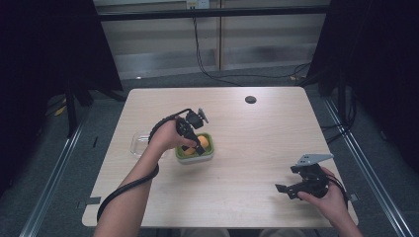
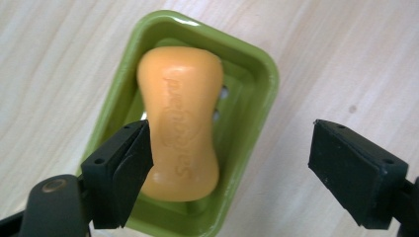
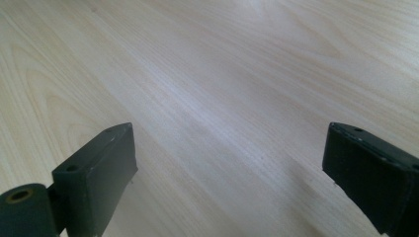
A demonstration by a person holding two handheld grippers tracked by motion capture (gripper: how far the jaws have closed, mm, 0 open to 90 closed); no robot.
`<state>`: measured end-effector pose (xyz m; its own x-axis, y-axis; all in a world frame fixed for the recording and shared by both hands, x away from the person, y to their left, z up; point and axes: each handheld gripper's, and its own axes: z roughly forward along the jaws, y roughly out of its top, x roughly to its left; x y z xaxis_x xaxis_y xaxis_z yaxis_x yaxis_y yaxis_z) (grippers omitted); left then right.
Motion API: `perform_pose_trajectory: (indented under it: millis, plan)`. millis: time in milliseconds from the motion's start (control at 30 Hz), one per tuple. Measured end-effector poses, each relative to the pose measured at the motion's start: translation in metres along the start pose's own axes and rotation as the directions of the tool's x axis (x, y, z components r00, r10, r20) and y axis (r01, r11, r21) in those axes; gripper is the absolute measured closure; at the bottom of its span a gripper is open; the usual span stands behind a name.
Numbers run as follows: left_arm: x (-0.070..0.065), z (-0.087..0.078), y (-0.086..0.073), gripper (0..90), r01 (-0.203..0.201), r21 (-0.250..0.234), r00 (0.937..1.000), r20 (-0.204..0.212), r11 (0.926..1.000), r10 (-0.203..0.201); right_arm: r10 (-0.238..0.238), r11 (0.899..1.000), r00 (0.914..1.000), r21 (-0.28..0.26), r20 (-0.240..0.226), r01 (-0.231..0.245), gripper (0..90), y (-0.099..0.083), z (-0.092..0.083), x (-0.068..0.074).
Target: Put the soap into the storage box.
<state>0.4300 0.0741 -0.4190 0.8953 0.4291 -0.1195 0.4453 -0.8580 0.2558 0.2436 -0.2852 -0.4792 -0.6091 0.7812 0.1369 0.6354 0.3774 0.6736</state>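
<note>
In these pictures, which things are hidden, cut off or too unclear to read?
- Clear container, high view: the left hand covers its right part; contents cannot be told.
- Soap, left gripper view: the embossed word is too soft to read; one of the fingers hides its lower left.
- Green dish, left gripper view: near end cut off by the bottom edge.
- Dark disc, high view: too small to identify.

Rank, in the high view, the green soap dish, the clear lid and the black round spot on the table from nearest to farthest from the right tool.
Measured from the right tool, at the table's near right:
1. Green soap dish, left of centre, holding the orange soap.
2. Black round spot, near the far edge.
3. Clear lid, farthest left, beyond the dish.
</note>
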Motion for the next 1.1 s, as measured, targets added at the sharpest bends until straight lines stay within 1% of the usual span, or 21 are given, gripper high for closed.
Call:
perform_pose_trajectory:
  millis: [33,67,100,167,200,300,333,367,400,533,633,700,733,767,833,867,900,933,967,1067,1100]
  plan:
    - [-0.001,0.000,0.000,16.7,-0.010,-0.003,1.0000,0.000,0.9999,0.010,-0.005,1.000,1.0000,0.003,0.005,0.005,6.1,0.000,0.000,0.000]
    - [-0.001,0.000,0.000,16.7,-0.010,0.005,0.9998,0.017,0.9999,0.010,-0.005,1.000,1.0000,0.002,0.005,0.005,6.1,0.000,0.000,0.000]
    - [-0.002,0.000,-0.001,16.7,-0.014,0.000,0.9999,0.010,0.9999,0.014,-0.005,1.000,1.0000,0.006,0.004,0.005,6.1,0.000,0.000,0.000]
    - [-0.004,0.001,-0.001,16.6,-0.001,-0.010,0.9999,0.017,1.0000,0.001,-0.007,1.000,1.0000,0.004,0.002,0.007,6.0,0.001,0.000,0.001]
    - [-0.004,0.000,-0.001,16.6,-0.014,0.000,0.9997,0.018,0.9999,0.014,-0.008,1.000,1.0000,0.006,0.000,0.008,6.1,0.001,0.000,0.001]
    - [-0.007,-0.001,-0.002,16.3,-0.006,-0.011,0.9996,0.027,0.9999,0.006,-0.007,1.000,1.0000,0.007,0.000,0.007,6.0,0.001,0.000,0.001]
    - [-0.008,-0.001,-0.002,16.3,-0.007,-0.013,0.9997,0.021,0.9999,0.007,-0.007,1.000,1.0000,0.008,0.002,0.007,6.1,0.001,0.000,0.001]
    - [-0.008,-0.002,-0.002,16.3,-0.016,-0.008,0.9994,0.031,0.9998,0.017,-0.006,1.000,1.0000,0.009,0.004,0.006,6.1,0.001,0.001,0.001]
    - [-0.009,-0.001,-0.003,16.2,-0.014,-0.018,0.9995,0.026,0.9997,0.014,-0.003,1.000,1.0000,0.008,0.000,0.003,6.1,0.000,0.001,0.001]
    - [-0.012,-0.002,-0.005,16.0,-0.016,-0.022,0.9995,0.026,0.9996,0.017,-0.007,1.000,1.0000,0.007,0.001,0.007,6.0,0.001,0.001,0.001]
    - [-0.015,-0.001,-0.006,15.6,-0.019,-0.024,0.9990,0.040,0.9995,0.020,-0.005,1.000,1.0000,0.007,0.001,0.005,6.0,0.001,0.001,0.002]
    - [-0.016,-0.001,-0.007,15.4,-0.027,-0.026,0.9991,0.033,0.9993,0.028,-0.004,1.000,1.0000,0.010,0.000,0.004,6.0,0.001,0.001,0.002]
    - [-0.018,0.001,-0.008,15.4,-0.014,-0.039,0.9994,0.031,0.9991,0.015,-0.002,1.000,1.0000,0.012,0.003,0.002,6.0,0.001,0.001,0.002]
    - [-0.016,0.000,-0.008,15.3,-0.037,-0.036,0.9987,0.034,0.9987,0.038,-0.007,1.000,1.0000,0.010,0.001,0.007,6.0,0.001,0.002,0.002]
    - [-0.018,0.000,-0.009,15.4,-0.025,-0.036,0.9984,0.050,0.9990,0.027,-0.010,1.000,0.9999,0.012,0.001,0.010,6.0,0.001,0.002,0.003]
    - [-0.020,0.001,-0.010,15.4,-0.022,-0.046,0.9988,0.043,0.9987,0.024,-0.011,1.000,0.9999,0.015,-0.005,0.011,6.1,0.001,0.002,0.003]
    - [-0.020,0.001,-0.011,15.3,-0.031,-0.039,0.9983,0.049,0.9987,0.033,-0.011,1.000,0.9999,0.017,-0.003,0.011,6.0,0.001,0.003,0.003]
    - [-0.022,0.002,-0.012,15.2,-0.022,-0.050,0.9987,0.045,0.9985,0.024,-0.011,1.000,0.9999,0.012,-0.002,0.011,6.0,0.002,0.003,0.004]
    - [-0.020,0.001,-0.012,15.3,-0.042,-0.043,0.9978,0.049,0.9982,0.044,-0.009,1.000,0.9999,0.013,-0.006,0.009,6.0,0.002,0.003,0.004]
    - [-0.024,0.003,-0.015,15.1,-0.028,-0.047,0.9985,0.046,0.9985,0.030,-0.011,1.000,0.9999,0.013,-0.002,0.011,6.0,0.002,0.004,0.004]
    - [-0.024,0.003,-0.016,15.0,-0.036,-0.048,0.9983,0.045,0.9982,0.038,-0.011,1.000,0.9999,0.013,-0.002,0.011,6.0,0.002,0.004,0.005]
